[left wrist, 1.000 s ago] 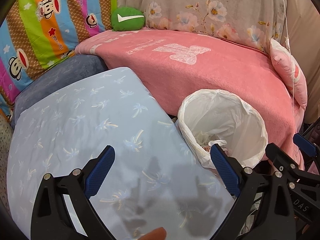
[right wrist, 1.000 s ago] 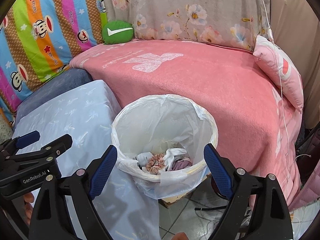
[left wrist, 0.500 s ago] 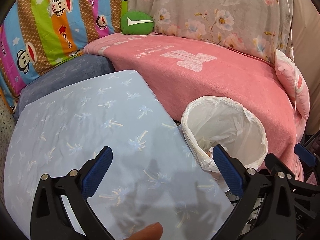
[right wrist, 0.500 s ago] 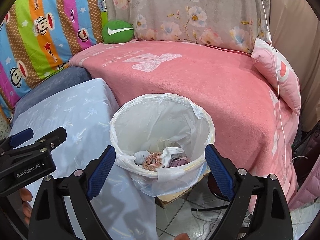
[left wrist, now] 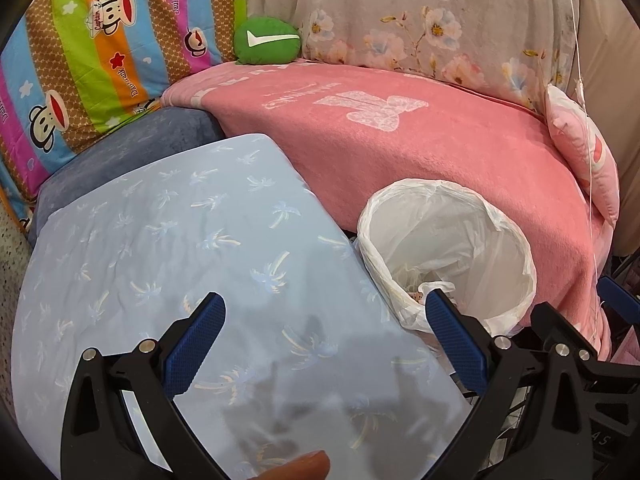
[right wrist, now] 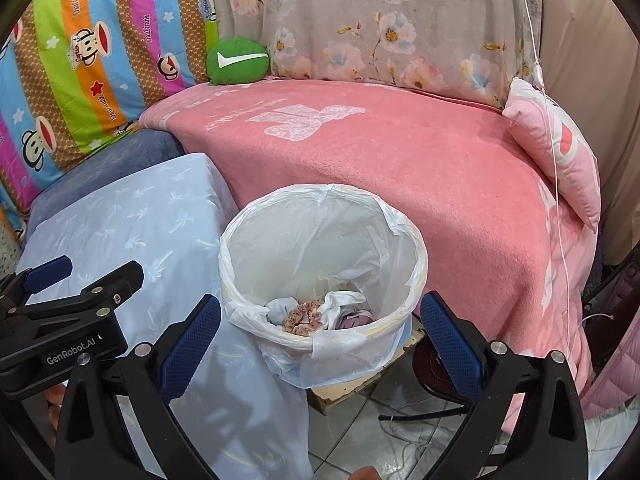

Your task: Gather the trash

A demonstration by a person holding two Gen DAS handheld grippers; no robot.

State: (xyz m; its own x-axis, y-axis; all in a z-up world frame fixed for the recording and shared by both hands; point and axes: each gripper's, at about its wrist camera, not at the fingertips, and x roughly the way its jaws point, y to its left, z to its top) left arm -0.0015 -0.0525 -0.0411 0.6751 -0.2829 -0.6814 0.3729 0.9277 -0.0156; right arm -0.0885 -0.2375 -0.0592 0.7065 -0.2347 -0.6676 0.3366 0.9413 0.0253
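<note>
A pink blanket (left wrist: 420, 152) covers the couch, with one green cushion (left wrist: 267, 41) at its far edge. In the left wrist view, the left gripper (left wrist: 324, 332) hangs open and empty over one pale blue palm-print cloth (left wrist: 180, 248); one white-lined trash bin (left wrist: 444, 256) stands upright just right of that cloth. In the right wrist view, the right gripper (right wrist: 320, 336), having just widened, gapes empty around the bin (right wrist: 320, 264), mouth upward, crumpled trash (right wrist: 316, 314) lying inside.
</note>
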